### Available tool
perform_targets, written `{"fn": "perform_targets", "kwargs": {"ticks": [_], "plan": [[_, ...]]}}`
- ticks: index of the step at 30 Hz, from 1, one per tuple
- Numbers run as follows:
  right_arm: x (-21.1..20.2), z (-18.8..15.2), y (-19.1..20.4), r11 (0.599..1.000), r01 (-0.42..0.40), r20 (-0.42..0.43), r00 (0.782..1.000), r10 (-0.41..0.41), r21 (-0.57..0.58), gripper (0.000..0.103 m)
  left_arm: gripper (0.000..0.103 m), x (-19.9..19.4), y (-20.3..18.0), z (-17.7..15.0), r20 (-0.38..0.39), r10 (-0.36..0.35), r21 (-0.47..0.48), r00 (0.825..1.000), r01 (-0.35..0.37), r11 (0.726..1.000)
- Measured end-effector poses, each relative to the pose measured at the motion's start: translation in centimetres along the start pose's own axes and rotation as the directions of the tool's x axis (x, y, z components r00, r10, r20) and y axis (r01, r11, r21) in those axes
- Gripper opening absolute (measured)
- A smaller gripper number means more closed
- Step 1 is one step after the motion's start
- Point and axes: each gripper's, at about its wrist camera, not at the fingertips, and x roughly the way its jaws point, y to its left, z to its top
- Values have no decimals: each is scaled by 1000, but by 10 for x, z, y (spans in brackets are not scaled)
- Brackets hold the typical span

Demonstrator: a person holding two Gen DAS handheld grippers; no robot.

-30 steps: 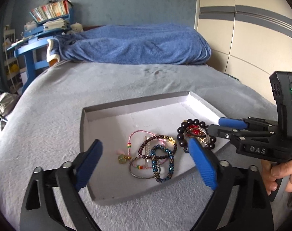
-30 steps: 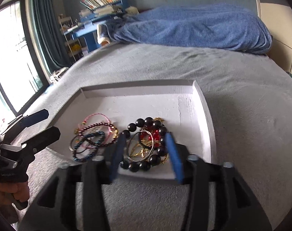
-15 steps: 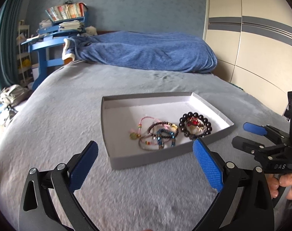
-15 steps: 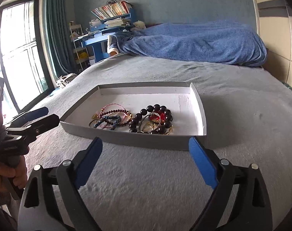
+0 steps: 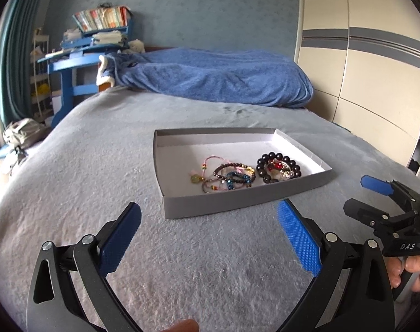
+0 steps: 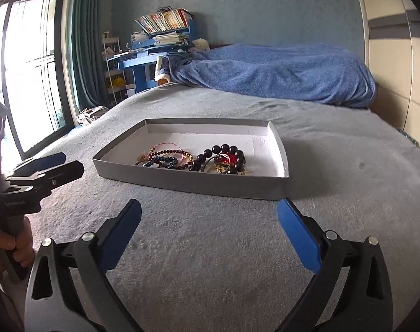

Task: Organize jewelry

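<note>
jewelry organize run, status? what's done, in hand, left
Done: the bracelets sit inside the grey tray, the big dark-bead bracelet at its right, the thinner bracelets in a loose pile to its left. In hand: nothing; the left gripper and right gripper are both open over the grey bedspread, short of the tray. Left: possibly separating that overlapping pile; otherwise it looks near finished.

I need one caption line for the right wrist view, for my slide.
Open right tongs hover over the grey bed cover, short of a grey tray holding bracelets.
</note>
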Motion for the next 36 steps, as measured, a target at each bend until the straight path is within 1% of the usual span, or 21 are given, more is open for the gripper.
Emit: {"fn": "perform_targets", "kwargs": {"ticks": [4, 9, 36], "plan": [[-1, -2, 4, 1000, 11, 3, 1000, -11, -20, 97, 98, 0, -6, -2, 5, 9, 30, 1000, -9, 1000], [-2, -3, 5, 999, 22, 8, 1000, -21, -32, 97, 98, -1, -7, -2, 10, 17, 35, 1000, -17, 999], [0, -3, -2, 1000, 18, -7, 1000, -18, -1, 97, 98, 3, -9, -2, -3, 15, 49, 1000, -15, 999]]}}
